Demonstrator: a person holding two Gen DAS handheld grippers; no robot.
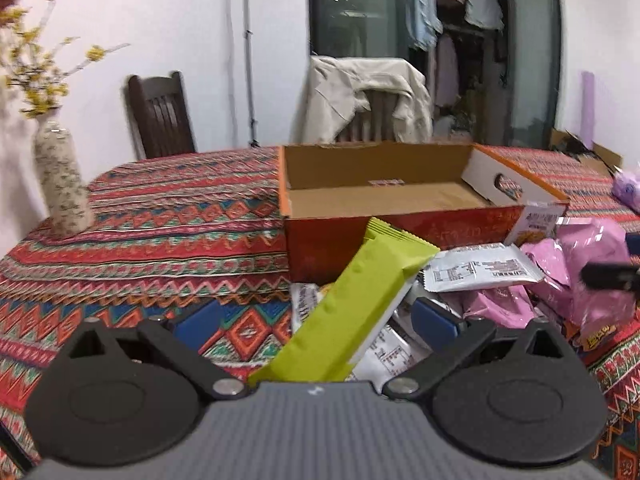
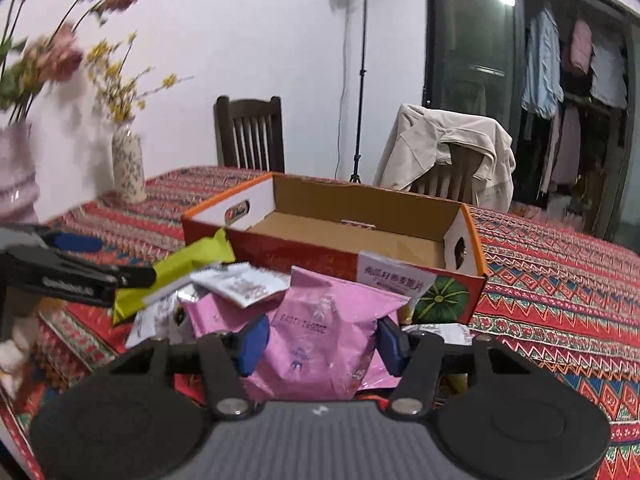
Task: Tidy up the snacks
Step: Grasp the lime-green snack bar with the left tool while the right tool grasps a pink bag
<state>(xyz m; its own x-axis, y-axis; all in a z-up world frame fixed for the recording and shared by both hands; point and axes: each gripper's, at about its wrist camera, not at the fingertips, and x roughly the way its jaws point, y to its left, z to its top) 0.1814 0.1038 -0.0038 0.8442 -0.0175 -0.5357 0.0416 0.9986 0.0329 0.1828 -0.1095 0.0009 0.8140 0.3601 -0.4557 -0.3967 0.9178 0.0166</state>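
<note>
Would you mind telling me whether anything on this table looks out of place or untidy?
Yes: the snacks lie in a loose heap in front of the cardboard box, which looks almost empty. A green packet slants across the pile between the left claw's fingers, and a pink bag sits crumpled between the right claw's fingers.

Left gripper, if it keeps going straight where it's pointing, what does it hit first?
Probably the green snack bar, already lying between the open jaws of the left gripper; beyond it comes the near wall of the cardboard box. Depth is uncertain.
</note>
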